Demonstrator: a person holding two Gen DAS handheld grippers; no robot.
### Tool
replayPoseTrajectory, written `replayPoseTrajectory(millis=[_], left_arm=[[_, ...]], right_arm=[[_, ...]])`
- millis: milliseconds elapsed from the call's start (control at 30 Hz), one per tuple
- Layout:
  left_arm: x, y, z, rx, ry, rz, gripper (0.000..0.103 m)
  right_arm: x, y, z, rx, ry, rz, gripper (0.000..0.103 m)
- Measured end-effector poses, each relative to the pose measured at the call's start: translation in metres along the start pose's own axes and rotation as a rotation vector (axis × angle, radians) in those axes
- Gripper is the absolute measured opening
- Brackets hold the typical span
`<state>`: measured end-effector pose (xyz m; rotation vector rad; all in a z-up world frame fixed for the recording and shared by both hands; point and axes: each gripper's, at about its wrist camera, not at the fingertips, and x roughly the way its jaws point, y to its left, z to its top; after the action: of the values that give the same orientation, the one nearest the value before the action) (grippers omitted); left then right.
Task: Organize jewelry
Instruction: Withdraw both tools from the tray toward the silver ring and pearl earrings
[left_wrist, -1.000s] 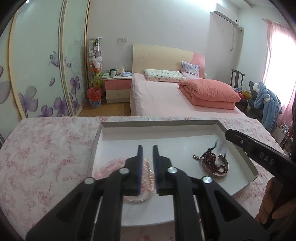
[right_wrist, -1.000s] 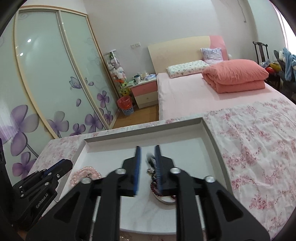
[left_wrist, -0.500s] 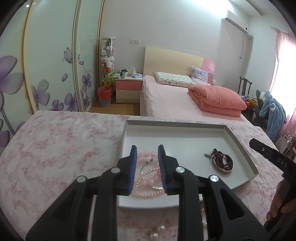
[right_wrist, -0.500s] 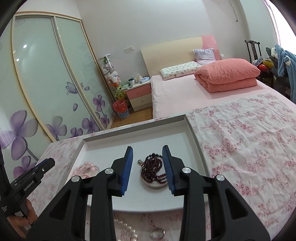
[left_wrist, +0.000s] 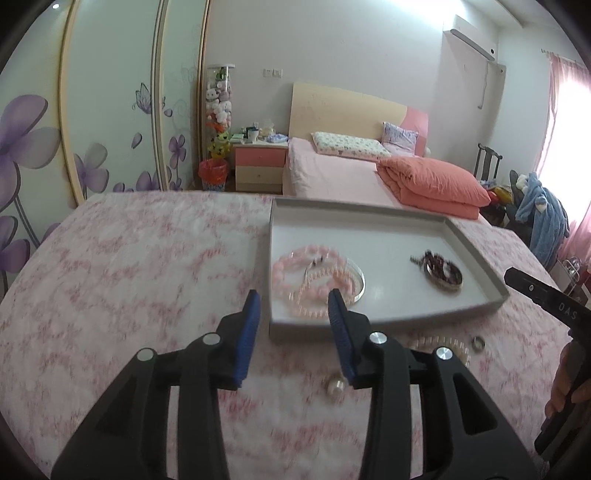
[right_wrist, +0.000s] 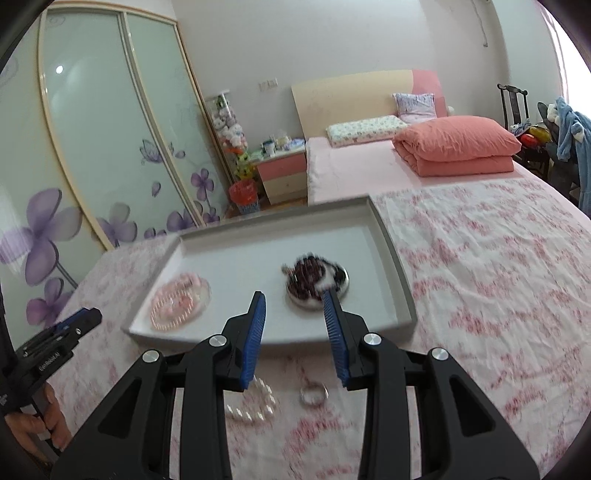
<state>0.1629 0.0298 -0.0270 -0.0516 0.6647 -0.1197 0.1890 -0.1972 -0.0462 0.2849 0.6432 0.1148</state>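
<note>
Tray (right_wrist: 400, 295) holds 2 dishes: pink beads (left_wrist: 314, 275) on one, dark beads (right_wrist: 308, 277) on other. Left on cloth near tray: pearl strand (right_wrist: 255, 404), ring (right_wrist: 314, 393), pearl (left_wrist: 335, 386). Left gripper (left_wrist: 293, 306) and right gripper (right_wrist: 293, 308) both wide, empty.

Readable print on the two grippers

"DAS" stands on the right gripper (left_wrist: 546, 299) where it shows in the left wrist view; "GenRobot.AI" stands on the left gripper (right_wrist: 55, 341) in the right wrist view, small and slightly blurred.

Bright daylight, motion blur, fisheye edges
</note>
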Motion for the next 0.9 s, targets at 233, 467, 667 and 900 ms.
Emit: replayPoseTrajectory(millis=[233,467,667,900], left_arm=[[-0.004,0.008,-0.025,-0.005,0.047,-0.01,0.051],[0.0,0.0,-0.042,0.046,0.081,-0.008,0.062],[0.001,-0.005,-0.048,0.077,0.09,-0.024,0.065],[0.002,-0.011,-0.051,0.104,0.106,-0.037,0.066]], right_arm=[[0.004,-0.01,-0.033,-0.035,0.119,-0.037,0.034],[0.018,-0.009,-0.056,-0.074,0.23,-0.069,0.035],[0.024,-0.001,-0.054,-0.119,0.24,-0.095,0.035],[0.035,0.01,-0.05,-0.176,0.248,-0.13,0.035]])
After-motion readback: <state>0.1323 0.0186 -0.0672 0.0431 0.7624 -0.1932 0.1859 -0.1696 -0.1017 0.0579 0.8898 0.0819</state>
